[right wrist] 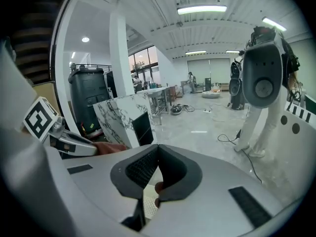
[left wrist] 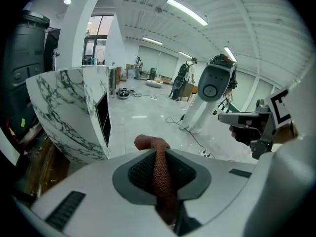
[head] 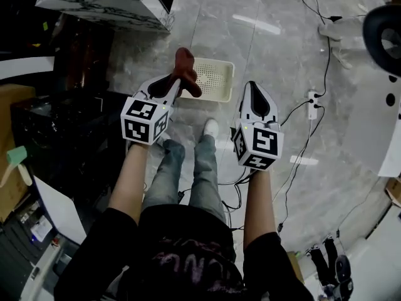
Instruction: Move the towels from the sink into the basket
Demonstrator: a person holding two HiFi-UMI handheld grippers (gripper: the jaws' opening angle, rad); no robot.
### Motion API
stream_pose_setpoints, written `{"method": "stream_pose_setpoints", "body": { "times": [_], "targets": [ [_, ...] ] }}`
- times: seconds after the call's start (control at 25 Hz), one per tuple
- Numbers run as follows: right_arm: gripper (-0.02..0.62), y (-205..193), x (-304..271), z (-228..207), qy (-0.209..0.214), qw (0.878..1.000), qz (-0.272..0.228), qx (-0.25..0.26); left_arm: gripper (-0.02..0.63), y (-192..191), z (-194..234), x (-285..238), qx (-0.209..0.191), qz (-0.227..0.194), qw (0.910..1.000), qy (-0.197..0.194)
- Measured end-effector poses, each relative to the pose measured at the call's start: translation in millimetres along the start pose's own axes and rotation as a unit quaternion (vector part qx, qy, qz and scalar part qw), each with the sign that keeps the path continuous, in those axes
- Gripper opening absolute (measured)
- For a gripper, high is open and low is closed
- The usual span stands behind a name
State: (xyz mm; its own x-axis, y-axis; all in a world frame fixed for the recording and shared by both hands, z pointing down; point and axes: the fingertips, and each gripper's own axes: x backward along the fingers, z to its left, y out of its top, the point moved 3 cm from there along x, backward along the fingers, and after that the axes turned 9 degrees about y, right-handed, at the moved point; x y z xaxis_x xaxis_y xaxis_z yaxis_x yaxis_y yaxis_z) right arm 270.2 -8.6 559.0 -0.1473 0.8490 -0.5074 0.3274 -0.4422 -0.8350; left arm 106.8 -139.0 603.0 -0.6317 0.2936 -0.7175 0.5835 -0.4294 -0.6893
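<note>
A reddish-brown towel (head: 186,66) sticks up from my left gripper (head: 177,84), whose jaws are shut on it. In the left gripper view the towel (left wrist: 160,177) runs as a narrow strip between the dark pads. The cream perforated basket (head: 213,80) sits on the floor just beyond the left gripper, with the towel hanging over its left edge. My right gripper (head: 252,86) hovers to the right of the basket; its jaw tips meet with nothing pinched between them (right wrist: 156,149). From the right gripper view the towel (right wrist: 106,146) shows beside the left gripper. The sink is out of sight.
A marble-patterned cabinet (head: 106,2) stands at the far left. A dark counter (head: 62,137) runs along my left side. Cables and a power strip (head: 311,102) lie on the floor to the right. A white robot (left wrist: 212,90) stands further off. The person's shoe (head: 211,128) is below the basket.
</note>
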Motion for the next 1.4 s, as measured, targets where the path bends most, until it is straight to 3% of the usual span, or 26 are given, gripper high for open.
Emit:
{"method": "stream_pose_setpoints", "body": {
  "times": [0.4, 0.64, 1.04, 1.12, 1.24, 1.4],
  "targets": [
    [0.015, -131.4, -63.7, -34.9, 0.000, 0.997, 0.069, -0.034, 0.061, -99.1, -0.1, -94.3, 0.036, 0.055, 0.9978, 0.000],
    [0.015, -198.1, -97.3, -47.8, 0.011, 0.994, 0.106, -0.033, 0.061, -149.6, 0.3, -144.0, 0.016, 0.073, 0.9972, 0.002],
    [0.015, -230.8, -118.6, -61.5, 0.017, 0.992, 0.118, -0.035, 0.071, -178.5, 7.6, -183.6, 0.016, 0.083, 0.9963, 0.010],
    [0.015, -231.5, -120.4, -62.1, 0.020, 0.992, 0.120, -0.033, 0.092, -178.7, 6.1, -187.6, 0.011, 0.085, 0.9962, 0.010],
    [0.015, -232.0, -120.6, -61.4, 0.025, 0.992, 0.123, -0.032, 0.178, -178.9, 1.6, -188.7, 0.003, 0.085, 0.9964, 0.004],
    [0.015, -232.1, -119.9, -60.0, 0.026, 0.992, 0.123, -0.032, 0.202, -183.0, 1.1, -188.3, 0.007, 0.090, 0.9959, 0.002]
  ]
}}
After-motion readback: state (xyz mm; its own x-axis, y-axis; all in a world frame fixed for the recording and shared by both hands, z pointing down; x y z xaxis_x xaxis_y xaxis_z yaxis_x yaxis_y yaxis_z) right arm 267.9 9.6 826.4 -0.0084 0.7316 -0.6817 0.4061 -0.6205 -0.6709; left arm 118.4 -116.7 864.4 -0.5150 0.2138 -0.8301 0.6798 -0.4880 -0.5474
